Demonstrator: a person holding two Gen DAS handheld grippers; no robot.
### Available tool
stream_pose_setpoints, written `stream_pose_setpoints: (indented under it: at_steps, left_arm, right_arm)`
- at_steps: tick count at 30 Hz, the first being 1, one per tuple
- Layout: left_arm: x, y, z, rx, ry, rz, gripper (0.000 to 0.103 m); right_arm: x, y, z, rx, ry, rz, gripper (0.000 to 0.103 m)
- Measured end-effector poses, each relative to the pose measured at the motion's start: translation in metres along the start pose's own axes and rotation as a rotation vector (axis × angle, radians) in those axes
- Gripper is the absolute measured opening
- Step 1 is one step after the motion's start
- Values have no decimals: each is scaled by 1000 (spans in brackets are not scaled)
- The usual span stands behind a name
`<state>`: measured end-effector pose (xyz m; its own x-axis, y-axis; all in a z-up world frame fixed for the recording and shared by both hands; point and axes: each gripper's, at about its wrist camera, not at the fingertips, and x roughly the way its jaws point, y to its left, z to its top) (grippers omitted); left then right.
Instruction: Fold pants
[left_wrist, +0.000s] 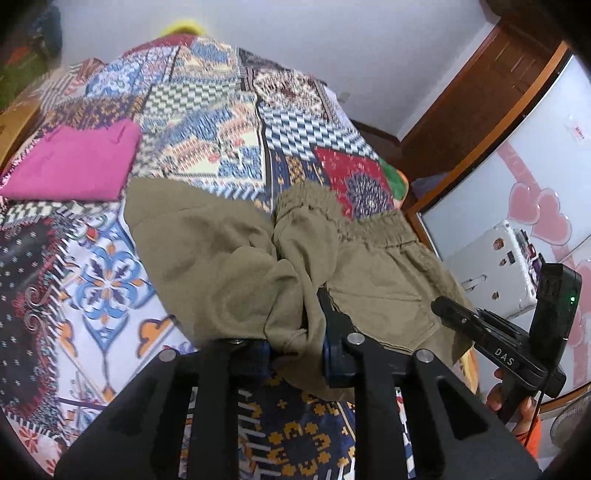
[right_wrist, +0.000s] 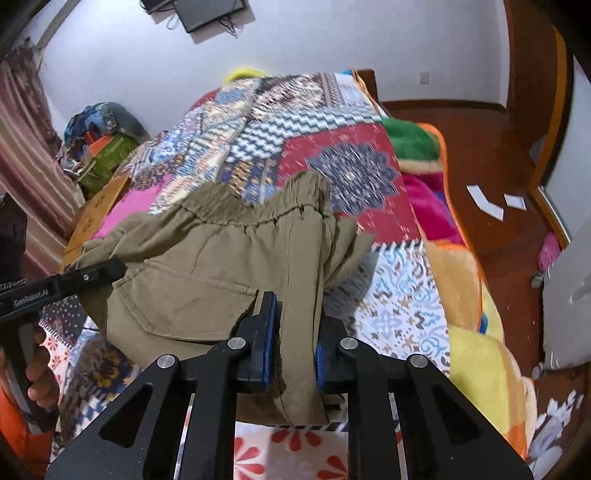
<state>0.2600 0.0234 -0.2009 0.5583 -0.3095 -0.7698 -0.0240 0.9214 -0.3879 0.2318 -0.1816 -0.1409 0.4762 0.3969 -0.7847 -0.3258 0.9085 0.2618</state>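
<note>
Two labels, "DAS" (left_wrist: 504, 357), "GenRobot.AI" (right_wrist: 31, 299) (on grippers)

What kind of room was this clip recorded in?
Most likely a home bedroom: a bed under a patchwork bedspread, a wardrobe with heart-patterned doors beside it, and a curtain by the wall.

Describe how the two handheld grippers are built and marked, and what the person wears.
Both are black angular frames with silver rivets and blue-padded fingers. The left gripper reads "GenRobot.AI" along its side; the right gripper reads "DAS" and carries a black box with a green light. An orange sleeve shows at the wrist.
</note>
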Motion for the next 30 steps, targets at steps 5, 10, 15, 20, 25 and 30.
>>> stream_pose_setpoints:
  at_steps: [5,10,15,20,25,30]
  left_arm:
    - [-31,11,1,-6,-47,2,18]
    - [-56,34,-16,-20,-45,16,18]
    - [-68,59,-49,-49,-8,40,19]
    - [-65,70,-64,-77,3,38,19]
    - [-61,72,-68,-88,6,37,19]
    - [-58,73,-69,-79,13,37,20]
  right_arm:
    - [-7,21,8,-31,-27,21,14]
    - [2,44,-5,-55,29,58,14]
    - [15,61,-27,-98,102,46,32]
    - [15,52,-26,-61,113,22,57]
    - [26,40,-11,6,125,37,58]
    - [60,44,-12,19,208,56,64]
